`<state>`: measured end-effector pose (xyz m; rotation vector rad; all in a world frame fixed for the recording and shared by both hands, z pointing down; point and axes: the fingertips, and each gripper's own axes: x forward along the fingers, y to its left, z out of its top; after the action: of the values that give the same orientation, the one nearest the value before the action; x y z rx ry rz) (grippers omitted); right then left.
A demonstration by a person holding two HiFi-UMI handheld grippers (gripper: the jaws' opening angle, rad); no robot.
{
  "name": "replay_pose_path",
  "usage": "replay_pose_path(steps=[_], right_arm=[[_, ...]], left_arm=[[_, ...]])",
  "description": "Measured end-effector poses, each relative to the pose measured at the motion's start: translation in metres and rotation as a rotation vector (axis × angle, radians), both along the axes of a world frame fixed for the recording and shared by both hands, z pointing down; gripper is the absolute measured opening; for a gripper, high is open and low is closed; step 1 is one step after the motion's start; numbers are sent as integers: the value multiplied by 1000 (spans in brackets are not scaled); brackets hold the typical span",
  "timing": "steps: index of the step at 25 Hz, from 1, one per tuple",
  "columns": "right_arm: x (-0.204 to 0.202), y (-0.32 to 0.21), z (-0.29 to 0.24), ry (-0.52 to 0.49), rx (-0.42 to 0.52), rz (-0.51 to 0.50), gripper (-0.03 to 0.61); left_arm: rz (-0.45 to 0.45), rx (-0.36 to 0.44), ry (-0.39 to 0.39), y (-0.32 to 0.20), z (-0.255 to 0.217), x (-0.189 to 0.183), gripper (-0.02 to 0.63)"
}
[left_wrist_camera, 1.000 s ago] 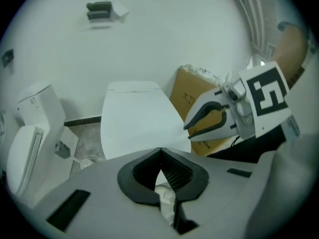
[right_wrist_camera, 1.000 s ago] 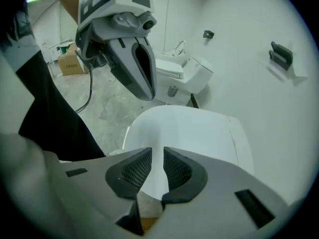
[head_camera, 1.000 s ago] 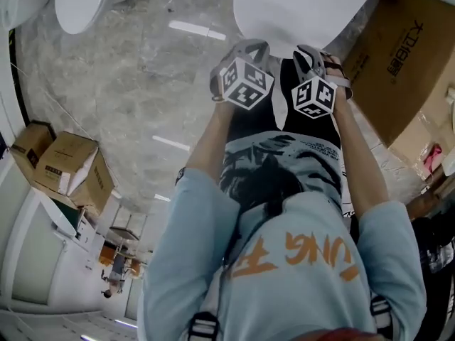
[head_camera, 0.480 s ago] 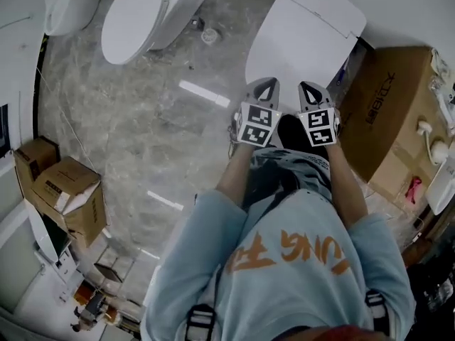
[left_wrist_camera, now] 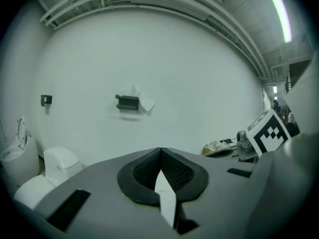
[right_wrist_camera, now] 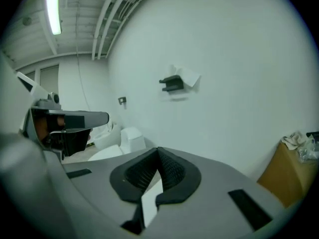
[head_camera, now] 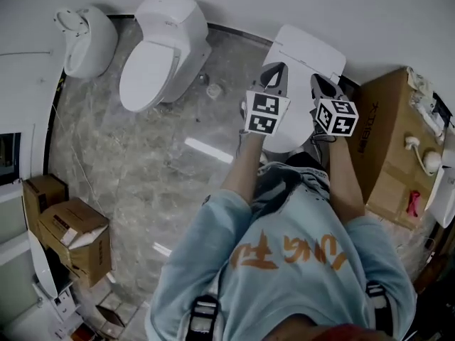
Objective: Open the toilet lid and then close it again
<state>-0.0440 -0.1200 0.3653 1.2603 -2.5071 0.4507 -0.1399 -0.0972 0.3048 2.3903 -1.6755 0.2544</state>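
Toilet lid (head_camera: 297,119) lies flat and shut, just beside the cardboard box (head_camera: 384,137), with nothing touching it.
Left gripper (head_camera: 274,77) and right gripper (head_camera: 323,85) hang on that same side of the box, jaws pressed together and empty; the task looks either finished or not yet begun.

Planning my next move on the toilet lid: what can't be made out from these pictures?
- Head view: the front of the lid, hidden behind the left hand-held gripper and the right hand-held gripper.
- Both gripper views: the lid, blocked by each gripper's own body; they face the wall.
- Left gripper view: the fixture on that wall, too small to identify.
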Motion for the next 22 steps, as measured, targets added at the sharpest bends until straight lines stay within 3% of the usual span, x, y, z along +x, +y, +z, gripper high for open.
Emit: replay_pose_path(steps=[6, 10, 16, 22], right_arm=[[19, -53, -106, -128, 187, 122, 14], [32, -72, -167, -182, 304, 176, 14], [18, -67, -208, -38, 461, 150, 12], [6, -61, -208, -10, 490, 124, 12]], left_arm=[[-78, 150, 59, -48, -90, -5, 26], [-117, 202, 49, -58, -126, -4, 26], [-80, 317, -56, -41, -157, -11, 26], [-70, 316, -72, -42, -150, -13, 26]])
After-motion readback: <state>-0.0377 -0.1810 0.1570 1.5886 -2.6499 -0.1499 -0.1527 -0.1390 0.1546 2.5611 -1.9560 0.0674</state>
